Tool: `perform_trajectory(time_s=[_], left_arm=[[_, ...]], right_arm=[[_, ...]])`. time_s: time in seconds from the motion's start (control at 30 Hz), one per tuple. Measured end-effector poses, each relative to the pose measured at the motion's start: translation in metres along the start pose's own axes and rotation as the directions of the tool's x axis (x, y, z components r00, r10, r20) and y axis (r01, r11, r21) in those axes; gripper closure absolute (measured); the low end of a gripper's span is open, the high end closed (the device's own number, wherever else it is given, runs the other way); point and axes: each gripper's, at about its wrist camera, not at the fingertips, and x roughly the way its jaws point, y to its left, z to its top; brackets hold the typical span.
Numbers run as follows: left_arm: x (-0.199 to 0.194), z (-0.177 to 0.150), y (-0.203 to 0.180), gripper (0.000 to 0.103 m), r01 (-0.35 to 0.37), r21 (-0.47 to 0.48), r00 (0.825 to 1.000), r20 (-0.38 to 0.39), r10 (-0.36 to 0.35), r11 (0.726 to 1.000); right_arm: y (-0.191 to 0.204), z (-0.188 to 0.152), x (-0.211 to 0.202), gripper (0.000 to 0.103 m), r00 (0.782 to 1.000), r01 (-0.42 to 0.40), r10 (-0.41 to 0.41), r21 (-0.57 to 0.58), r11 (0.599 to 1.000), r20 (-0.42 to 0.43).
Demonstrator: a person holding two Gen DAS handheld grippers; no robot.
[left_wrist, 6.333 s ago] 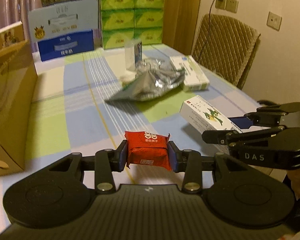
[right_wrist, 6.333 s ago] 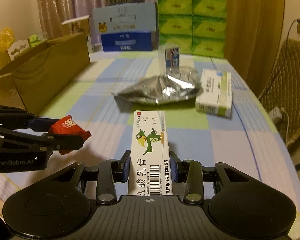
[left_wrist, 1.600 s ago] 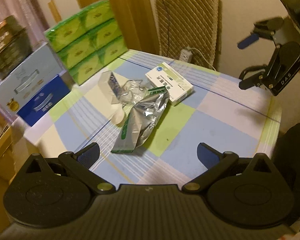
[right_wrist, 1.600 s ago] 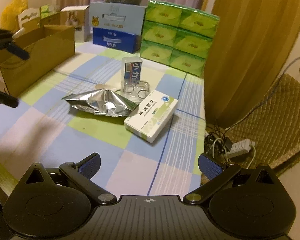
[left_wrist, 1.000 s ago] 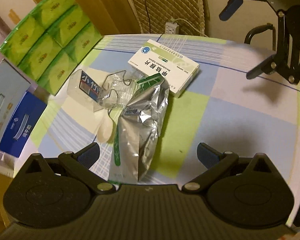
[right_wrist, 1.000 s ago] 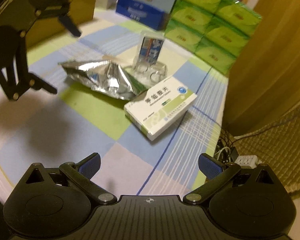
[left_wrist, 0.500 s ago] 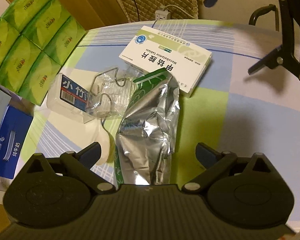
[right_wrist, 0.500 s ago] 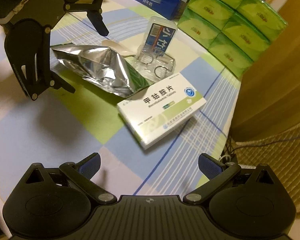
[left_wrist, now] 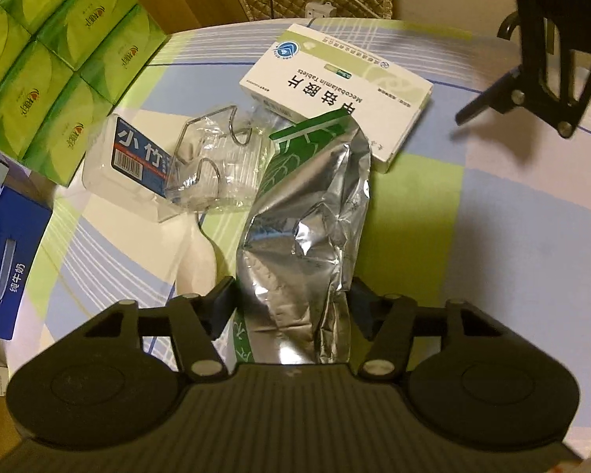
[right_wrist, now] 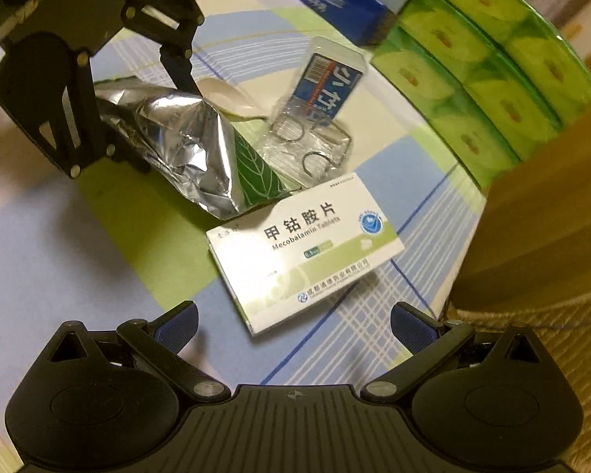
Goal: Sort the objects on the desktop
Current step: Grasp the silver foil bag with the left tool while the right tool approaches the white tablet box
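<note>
Where the left wrist view looks down, the left gripper has its two fingers set either side of the near end of the silver foil pouch, narrowed to the foil's flanks; whether they already pinch it I cannot tell. That pouch is crumpled, shiny, with a green leaf-printed strip at its far end, and it lies toward the right edge of the checked desk; its far tip overlaps the white medicine box, and a clear plastic pack with wire rings sits just beside it on the left. By my judgement it is light, limp and slick, so it will buckle and may slide out; a hold across a flattened end looks safer than one on the puffed middle. From the right wrist view, the right gripper hangs with its blue-padded fingers spread wide and empty, above the near short end of that white box, which lies flat close to the desk's right edge. Stiff and light, I would guess, it suits a clamp across its narrow width. Green tissue packs are stacked beyond.
</note>
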Motion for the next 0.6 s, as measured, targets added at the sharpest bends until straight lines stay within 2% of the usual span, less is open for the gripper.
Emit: perform_trajectory(time_s=[0.23,0.4,0.53,0.6], left_arm=[[-0.011,-0.01,-0.015,0.05,0.026,0.03,0.999,-0.025,-0.025,0.999],[-0.017,-0.018,-0.022,0.05,0.045,0.028,0.999,-0.017,-0.044,0.999],[-0.019,-0.02,-0.016,0.05,0.059,-0.039,0.998,-0.024,-0.06,0.998],[-0.02,-0.023,-0.01,0.051,0.062,-0.085,0.997,-0.031,-0.065,0.994]], right_arm=[[0.004,-0.008,0.014,0.002,0.999,-0.036,0.036,-0.004,0.999,-0.035],[0.015,-0.01,0.016,0.002,0.991,-0.131,0.131,0.017,0.991,0.006],[0.029,-0.002,0.013,0.002,0.985,-0.164,0.164,-0.007,0.987,0.051],[0.034,0.003,0.009,0.002,0.975,-0.199,0.2,-0.023,0.98,0.092]])
